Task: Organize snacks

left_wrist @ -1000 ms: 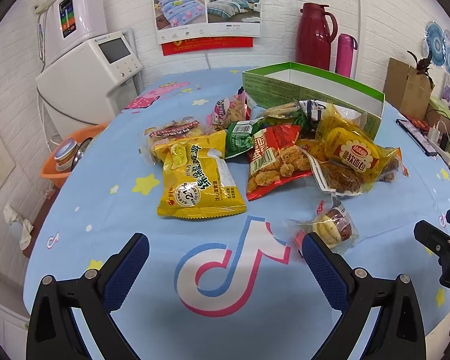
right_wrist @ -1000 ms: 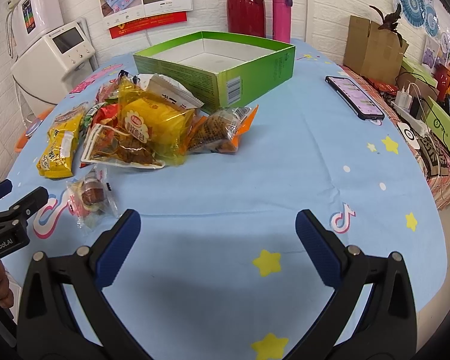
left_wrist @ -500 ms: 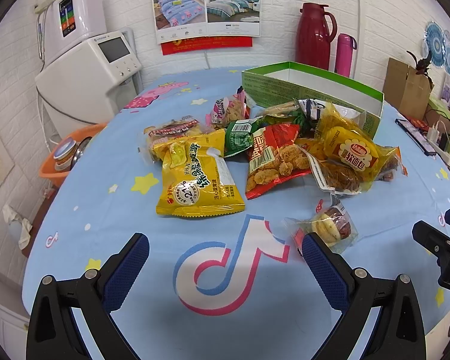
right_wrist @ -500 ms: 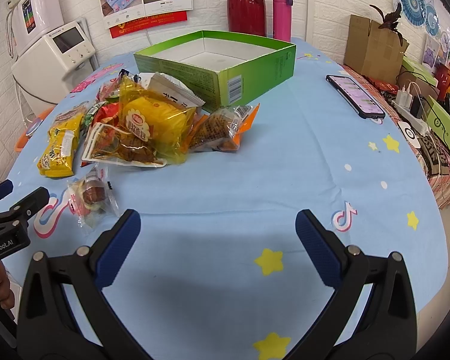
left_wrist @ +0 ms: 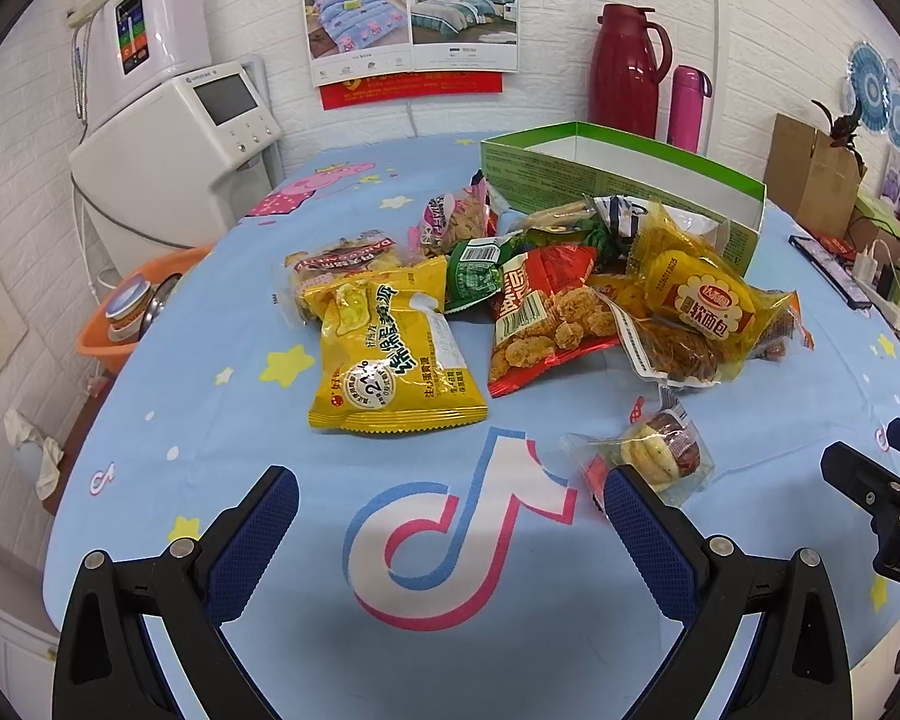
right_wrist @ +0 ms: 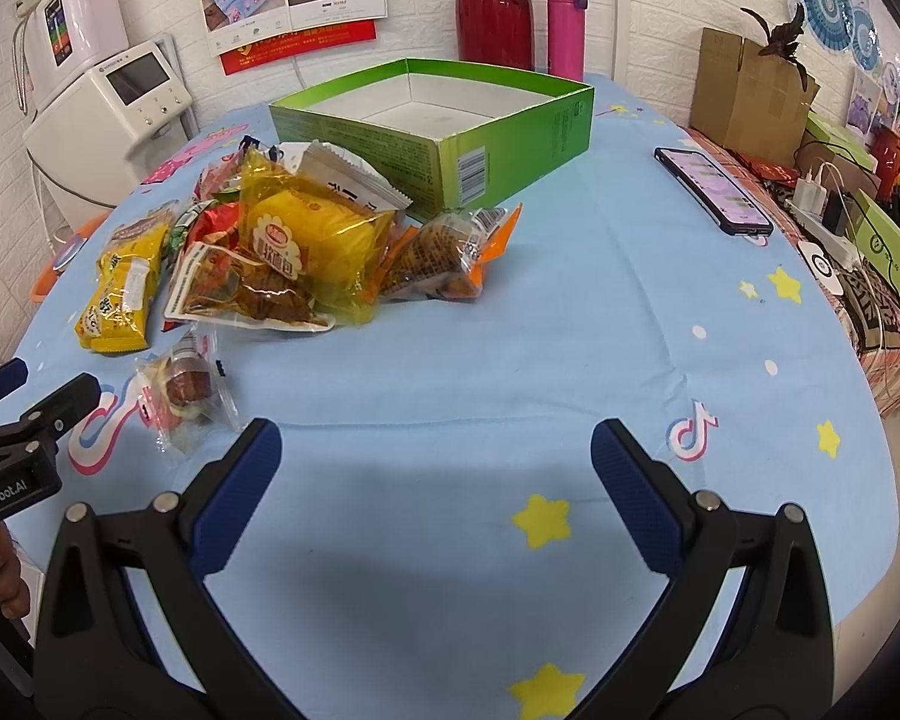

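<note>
A heap of snack packets lies mid-table in front of an open green box (left_wrist: 624, 180) (right_wrist: 450, 138). Nearest me are a yellow cake bag (left_wrist: 390, 360) (right_wrist: 120, 294), a red bag of fried bites (left_wrist: 540, 312), a yellow soft-bread packet (left_wrist: 702, 300) (right_wrist: 312, 240) and a small clear-wrapped pastry (left_wrist: 660, 456) (right_wrist: 183, 390). My left gripper (left_wrist: 450, 498) hovers open over the cloth just short of the pastry and cake bag, holding nothing. My right gripper (right_wrist: 435, 450) stands open above bare cloth to the right of the heap, also empty.
A light-blue cloth (right_wrist: 510, 330) covers the table. A phone (right_wrist: 714, 189) lies at the right edge by chargers and boxes. A red thermos (left_wrist: 627, 72) and pink flask (left_wrist: 687, 105) stand behind the box. A white machine (left_wrist: 174, 150) and orange basin (left_wrist: 126, 312) sit left.
Both grippers have crept slightly forward toward the snacks, which look a little nearer; nothing was gripped or moved.
</note>
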Demonstrator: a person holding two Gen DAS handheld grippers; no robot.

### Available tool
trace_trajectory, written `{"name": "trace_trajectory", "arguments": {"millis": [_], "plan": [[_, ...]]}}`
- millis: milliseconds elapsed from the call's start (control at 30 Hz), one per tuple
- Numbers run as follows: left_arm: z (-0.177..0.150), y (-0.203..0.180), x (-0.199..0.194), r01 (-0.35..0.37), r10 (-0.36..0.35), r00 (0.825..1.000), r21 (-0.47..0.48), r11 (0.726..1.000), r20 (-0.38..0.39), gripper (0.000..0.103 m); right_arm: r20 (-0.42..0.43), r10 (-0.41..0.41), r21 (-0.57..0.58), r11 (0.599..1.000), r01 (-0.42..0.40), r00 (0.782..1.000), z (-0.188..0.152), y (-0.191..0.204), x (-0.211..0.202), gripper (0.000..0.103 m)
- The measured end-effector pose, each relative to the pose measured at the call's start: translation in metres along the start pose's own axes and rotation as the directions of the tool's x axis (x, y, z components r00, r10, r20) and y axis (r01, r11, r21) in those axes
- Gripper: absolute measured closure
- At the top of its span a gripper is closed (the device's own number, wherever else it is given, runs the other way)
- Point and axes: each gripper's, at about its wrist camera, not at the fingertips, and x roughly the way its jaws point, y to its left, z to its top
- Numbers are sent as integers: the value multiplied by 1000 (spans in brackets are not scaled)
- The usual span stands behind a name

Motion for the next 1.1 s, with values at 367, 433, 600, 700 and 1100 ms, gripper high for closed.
{"name": "trace_trajectory", "arguments": {"millis": [367, 433, 600, 700, 1100], "plan": [[1, -2, 5, -1, 1, 1000, 2, 1000, -13, 0, -16, 7, 4, 1000, -7, 1000, 2, -1, 6, 0], [2, -1, 7, -1, 1, 1000, 2, 1000, -16, 0, -22, 10, 6, 1000, -10, 1000, 3, -2, 8, 0], [4, 1, 14, 10, -10, 1000, -1, 1000, -17, 0, -36, 15, 9, 1000, -15, 999, 4, -4, 14, 0], [4, 2, 17, 41, -41, 999, 7, 999, -25, 0, -38, 36, 10, 999, -36, 999, 5, -6, 18, 0], [8, -11, 9, 268, -266, 963, 72, 961, -40, 0, 83, 280, -99, 957, -272, 956, 45, 9, 28, 0]]}}
